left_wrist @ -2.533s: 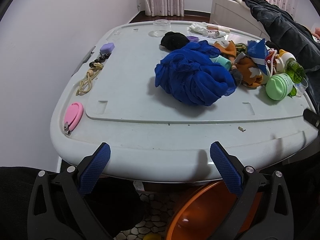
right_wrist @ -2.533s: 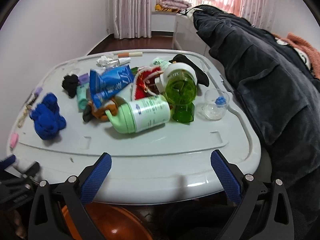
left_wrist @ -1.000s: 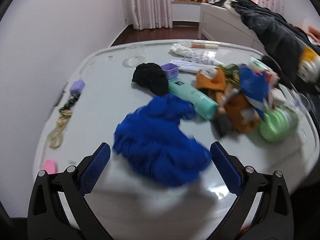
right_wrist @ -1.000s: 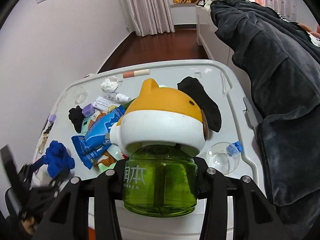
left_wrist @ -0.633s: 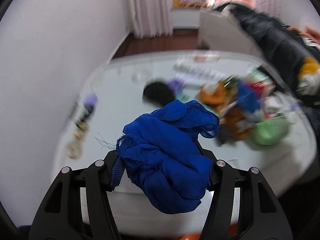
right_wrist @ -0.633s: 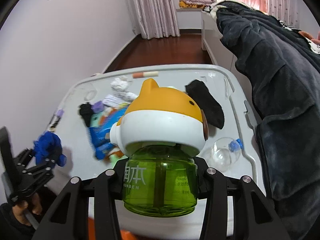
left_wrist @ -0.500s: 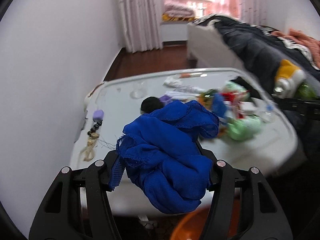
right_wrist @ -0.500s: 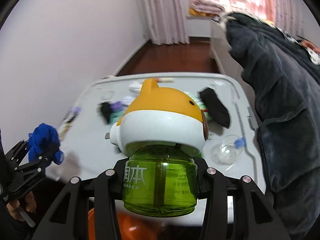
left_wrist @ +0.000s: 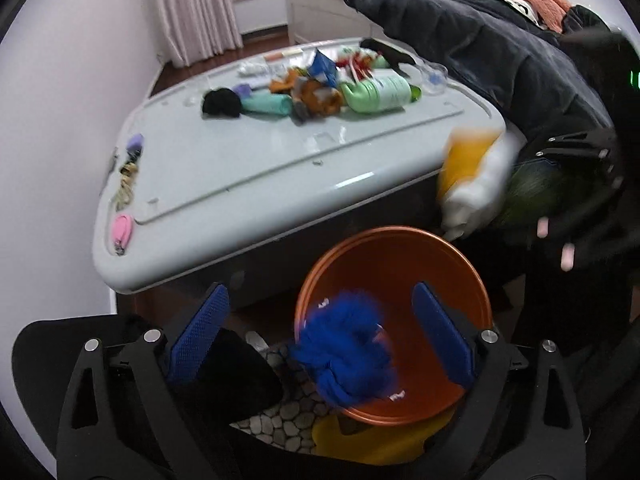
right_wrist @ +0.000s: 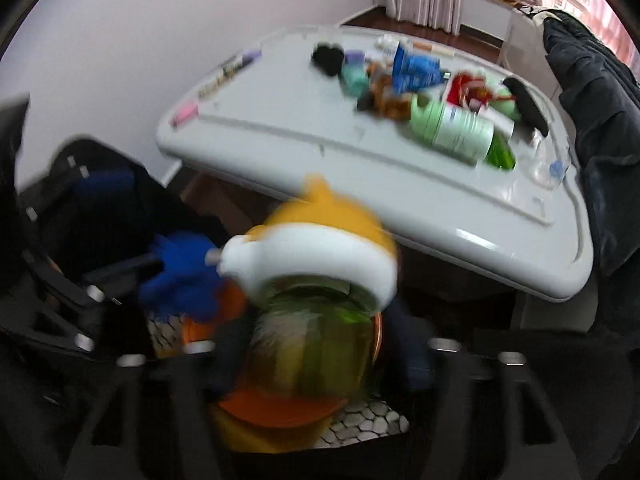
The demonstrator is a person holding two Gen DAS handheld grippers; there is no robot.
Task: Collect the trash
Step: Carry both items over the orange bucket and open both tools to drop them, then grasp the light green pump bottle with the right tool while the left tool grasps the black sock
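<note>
hanging spread apart over the orange basin (left_wrist: pixel 394 256), left tongs (left_wrist: pixel 320 336) have the blue cloth (left_wrist: pixel 346 358) loose between them; right tongs (right_wrist: pixel 320 354) seemingly grasp the green bottle (right_wrist: pixel 316 344), blurred

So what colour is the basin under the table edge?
Orange basin, clearest in the left wrist view.

The desk (left_wrist: pixel 248 168) in front of me is pale grey with a raised rim. On it, toward the far side, lie a black cloth ball (left_wrist: pixel 221 103), a teal tube (left_wrist: pixel 267 104), an orange plush toy (left_wrist: pixel 316 94), a blue snack wrapper (left_wrist: pixel 325 67), a light green bottle (left_wrist: pixel 378 94) on its side and a clear glass (left_wrist: pixel 434 73). Along its left edge sit a pink nail clipper (left_wrist: pixel 122 229), a tan cord (left_wrist: pixel 126 184) and a purple piece (left_wrist: pixel 135 142). Below, an orange basin (left_wrist: pixel 404 264) stands on the pebble-pattern floor (left_wrist: pixel 288 412).
</note>
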